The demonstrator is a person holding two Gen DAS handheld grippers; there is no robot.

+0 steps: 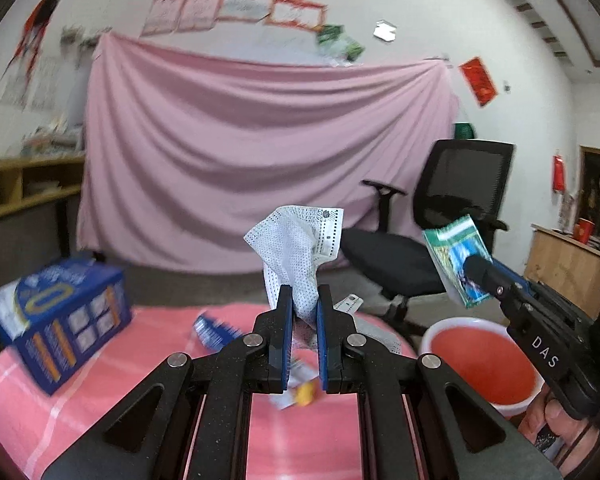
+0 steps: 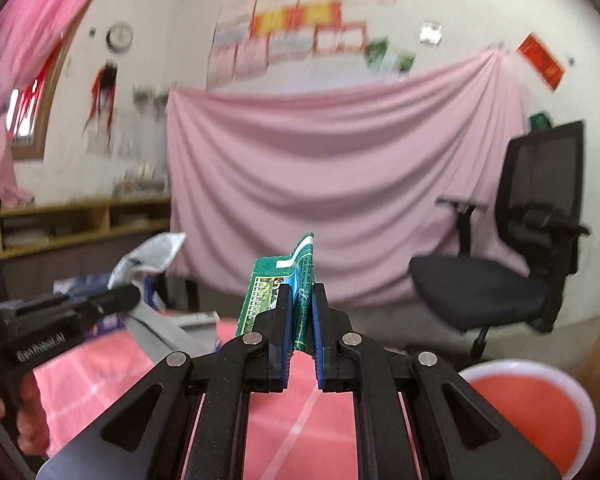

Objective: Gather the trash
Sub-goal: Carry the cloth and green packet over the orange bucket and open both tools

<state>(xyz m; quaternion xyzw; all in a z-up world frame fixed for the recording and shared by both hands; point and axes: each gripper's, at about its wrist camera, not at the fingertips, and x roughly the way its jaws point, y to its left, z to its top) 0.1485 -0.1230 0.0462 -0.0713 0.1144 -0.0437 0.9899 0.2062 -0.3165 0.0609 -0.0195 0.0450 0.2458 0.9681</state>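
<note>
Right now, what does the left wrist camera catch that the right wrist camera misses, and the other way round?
Only the left wrist view shows the small yellow scrap on the pink tablecloth, and the blue box's printed front.

Only the right wrist view shows the window with its pink curtain on the left.

Both share the left claw shut on the white perforated wrapper, the right claw shut on the green packet, the red bin, the black office chair and the wall clock.
</note>
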